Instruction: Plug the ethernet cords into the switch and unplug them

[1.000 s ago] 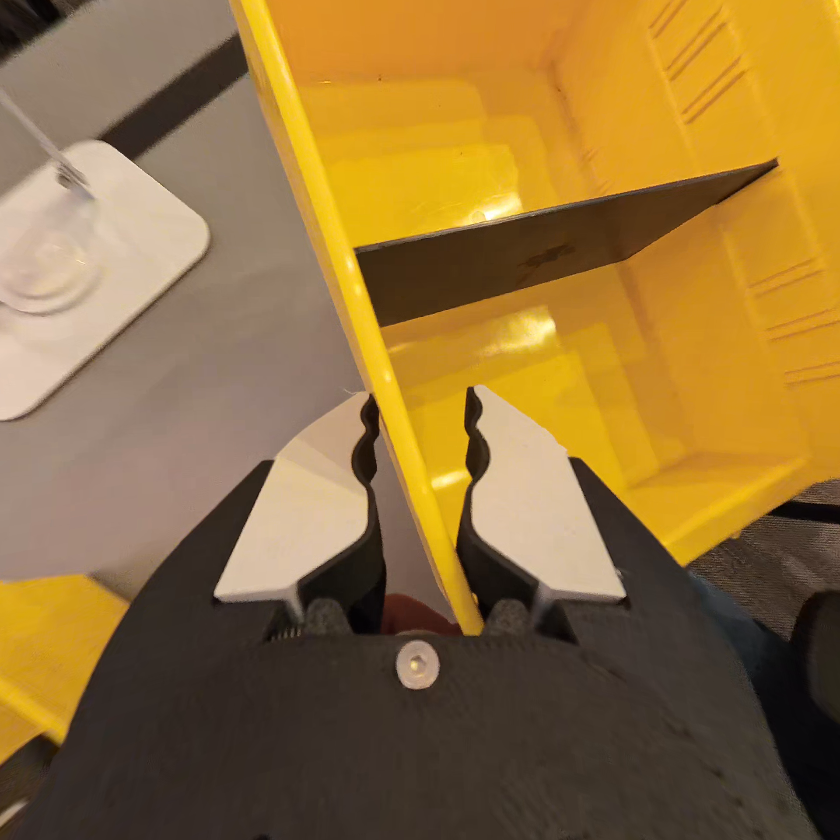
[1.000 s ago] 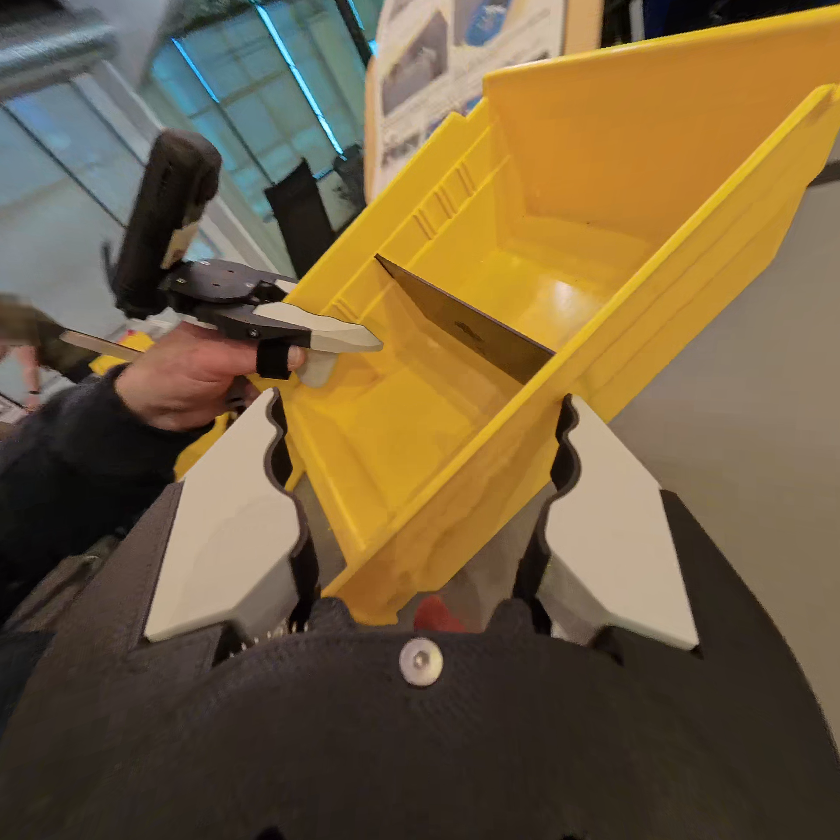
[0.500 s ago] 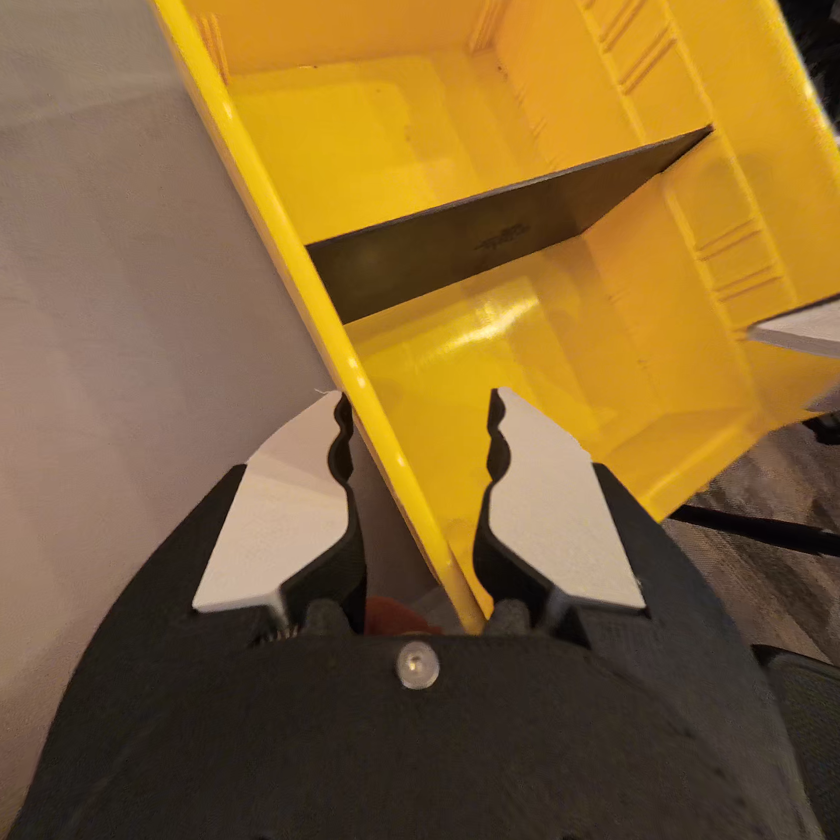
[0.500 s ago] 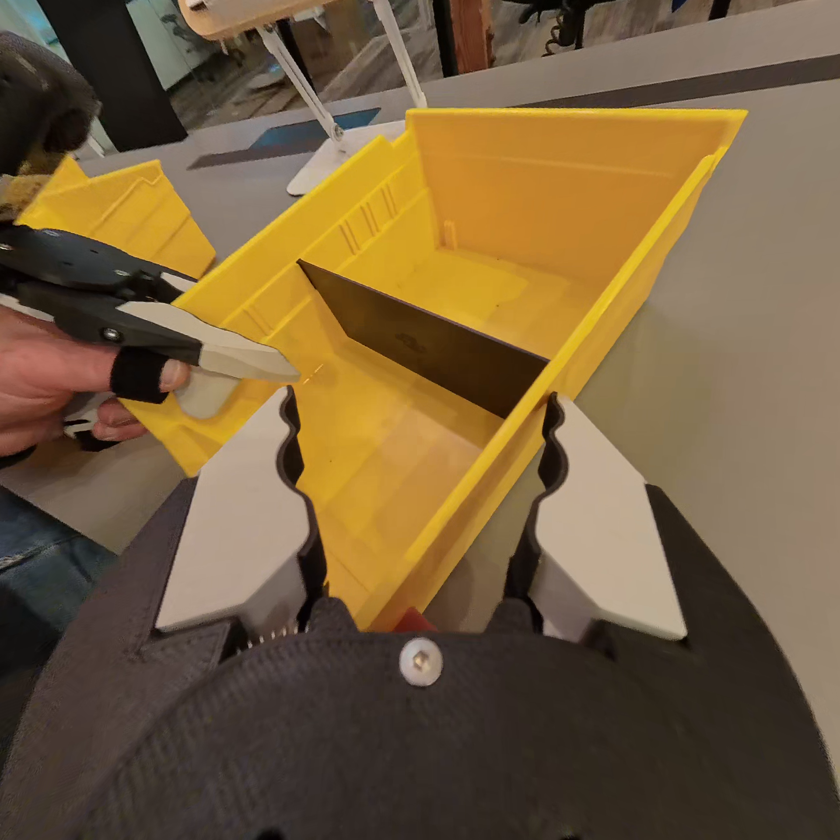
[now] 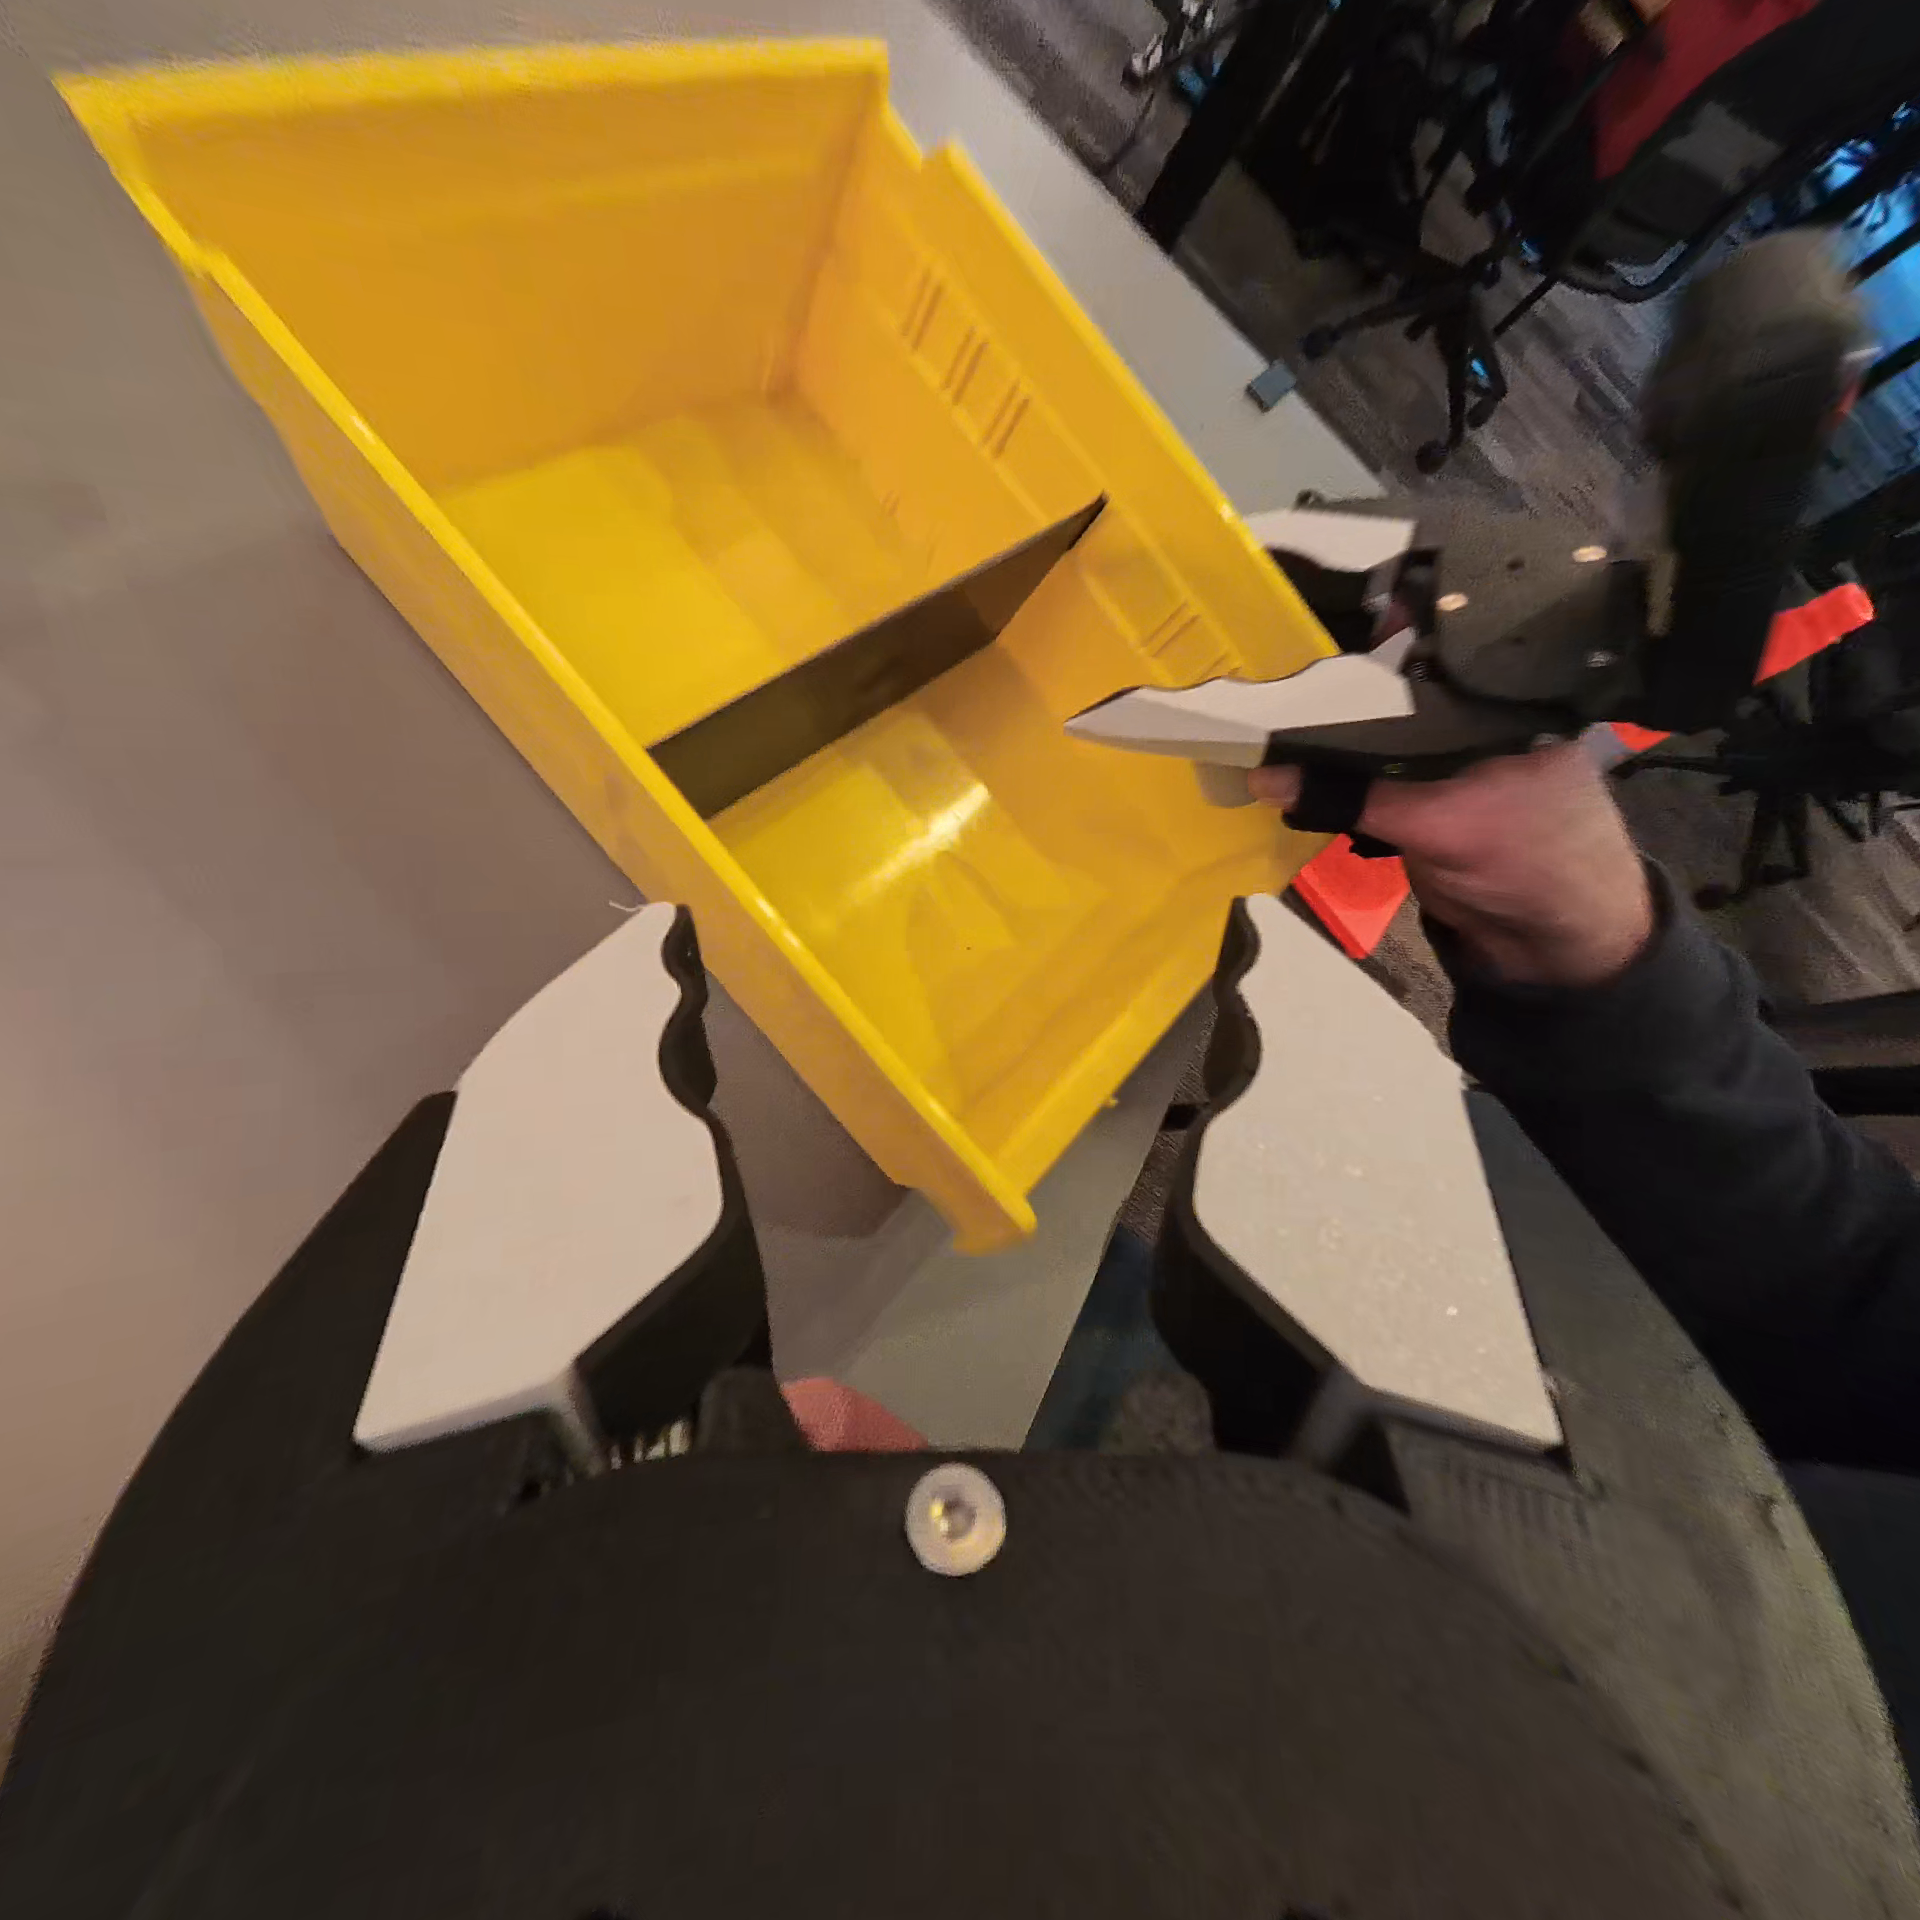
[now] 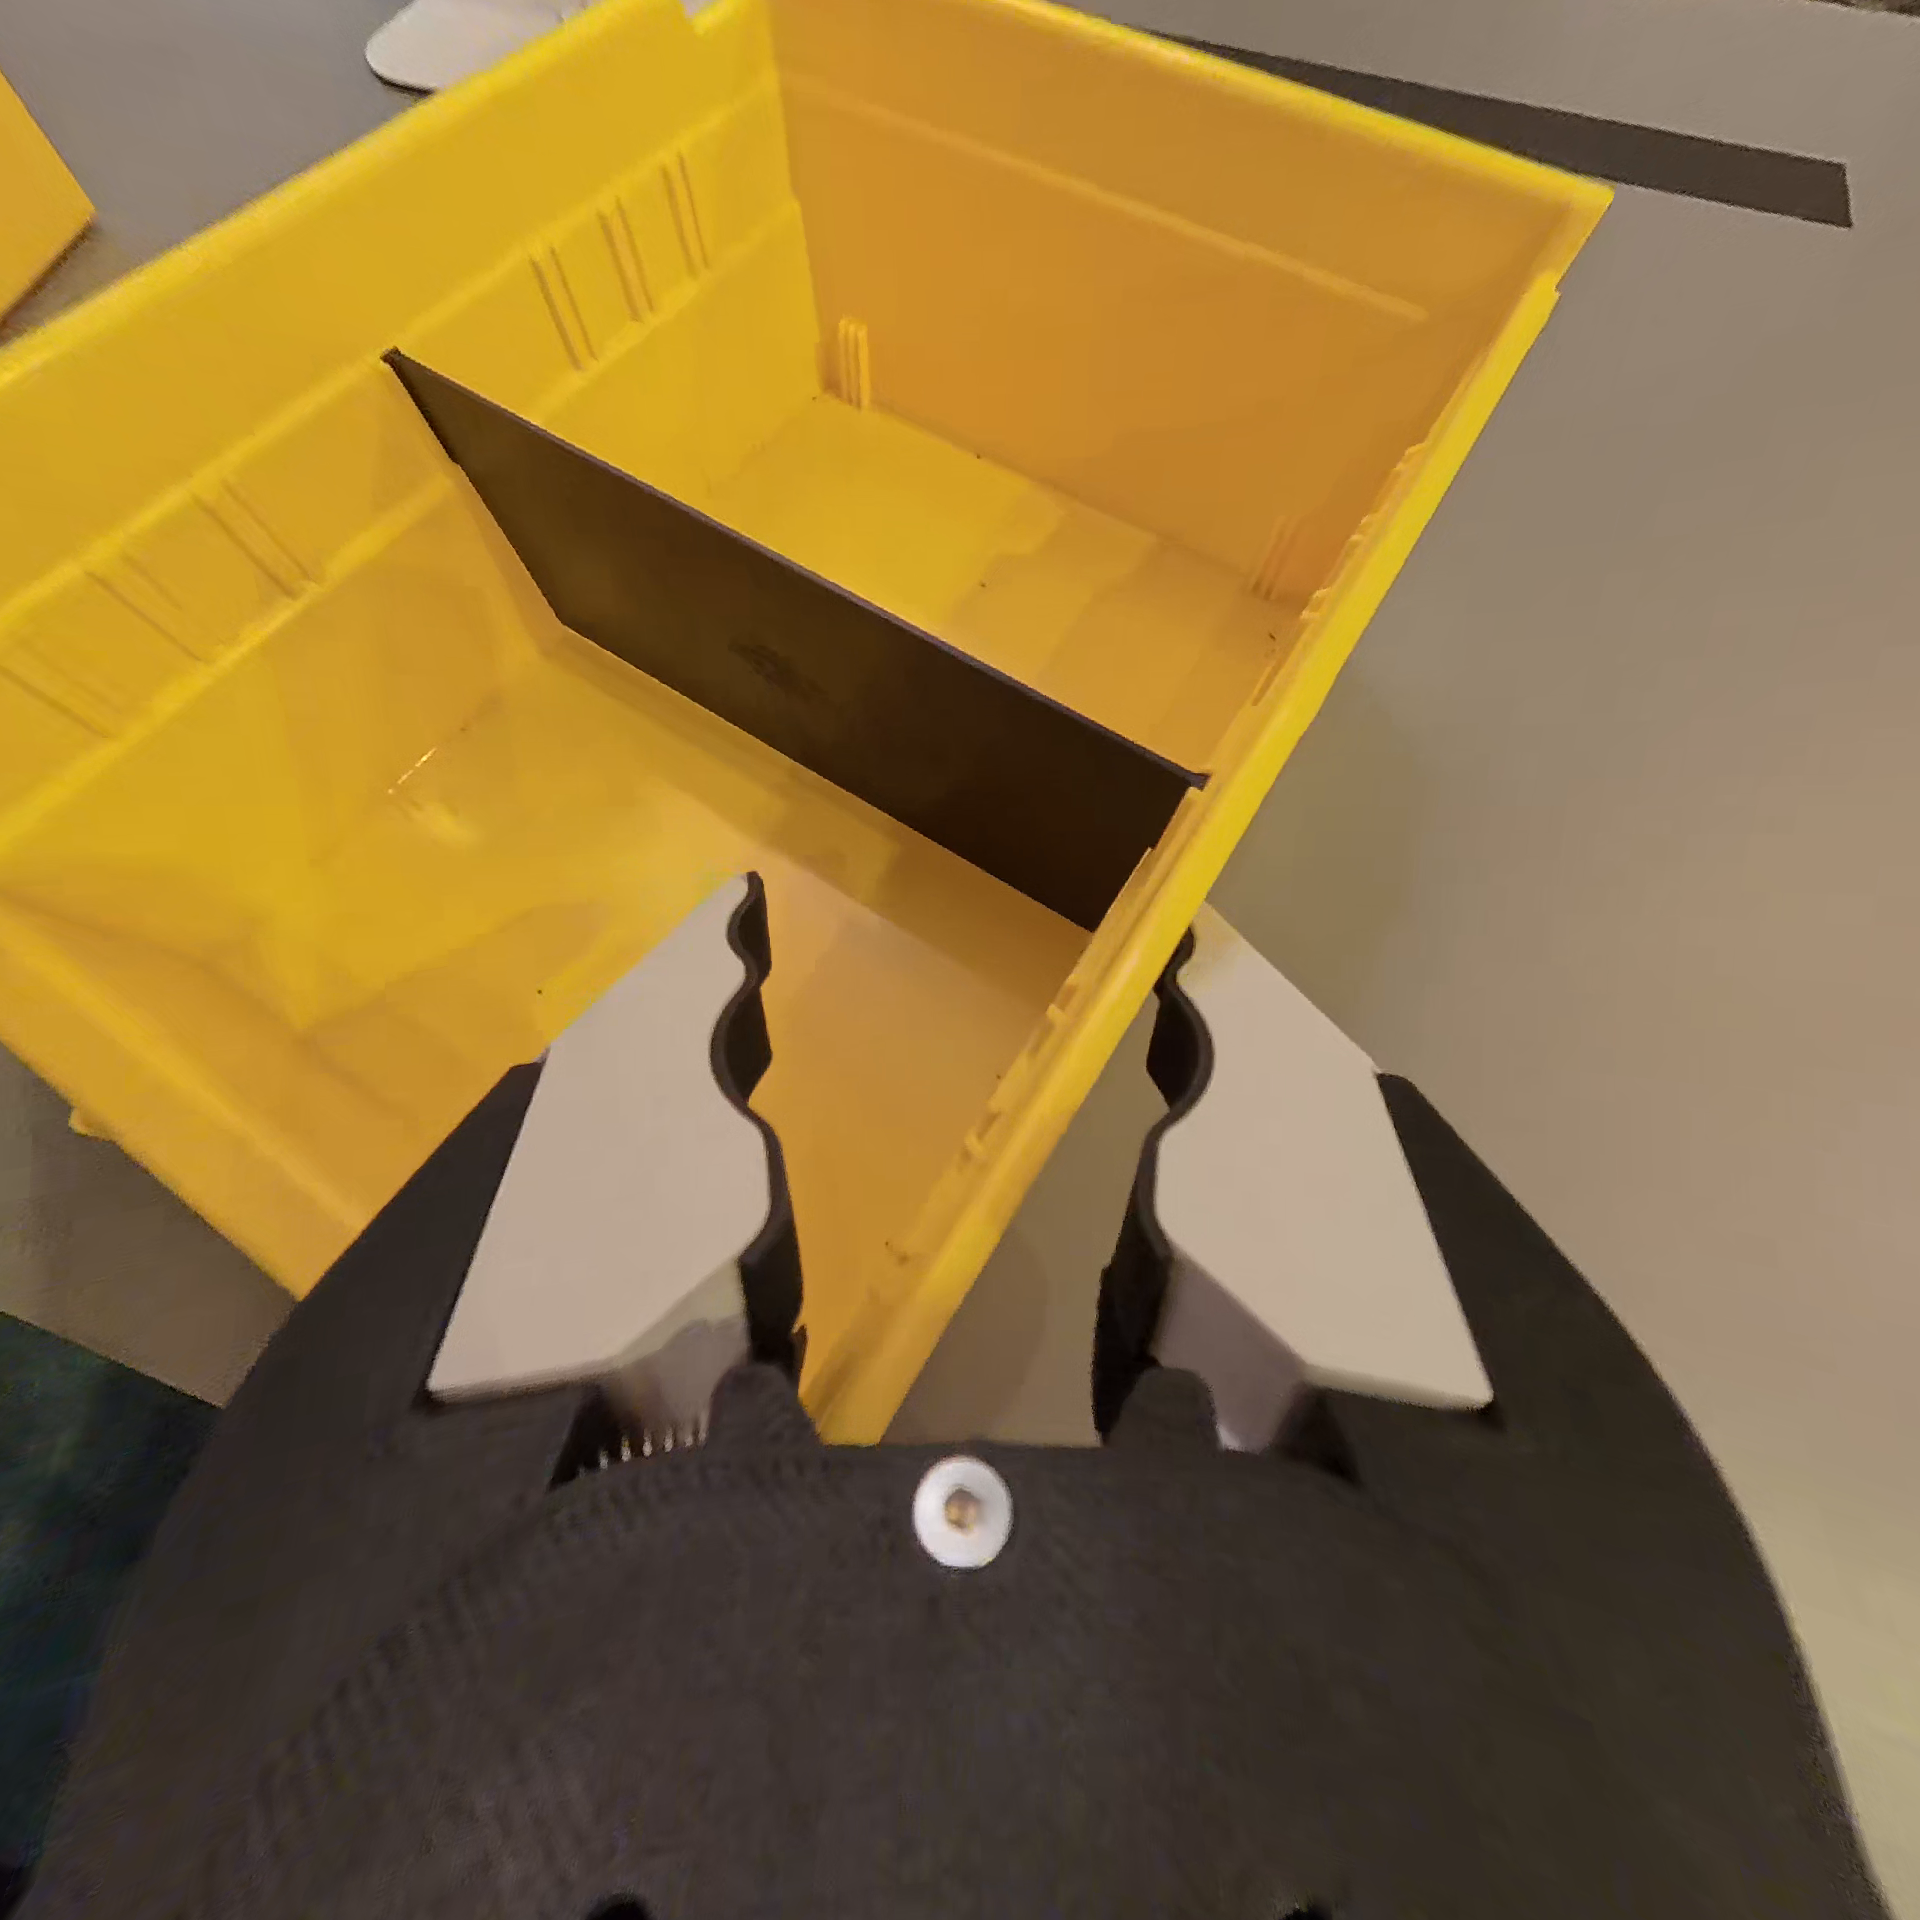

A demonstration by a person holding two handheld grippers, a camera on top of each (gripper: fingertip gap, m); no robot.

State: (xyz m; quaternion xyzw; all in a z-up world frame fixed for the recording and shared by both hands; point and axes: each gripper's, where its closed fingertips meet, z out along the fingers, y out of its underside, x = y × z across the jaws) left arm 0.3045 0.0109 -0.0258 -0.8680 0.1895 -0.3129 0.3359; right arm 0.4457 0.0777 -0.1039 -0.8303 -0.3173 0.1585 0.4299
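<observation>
No ethernet cord or switch shows in either view. An empty yellow bin with a black divider sits on the grey table. My left gripper is open wide, with the bin's near corner between its fingers, untouched. My right gripper is open, and its fingers straddle the right wall of the bin just short of the divider. In the left wrist view the right gripper shows at the bin's far side, held by a hand.
A second yellow bin and a white stand base lie at the table's far left. A black strip crosses the table. Office chairs and an orange object are on the floor beyond the table edge.
The bin went from tilted in the air to resting on the table. My left gripper opened wide and drew back off the left wall. My right gripper moved forward along the right wall.
</observation>
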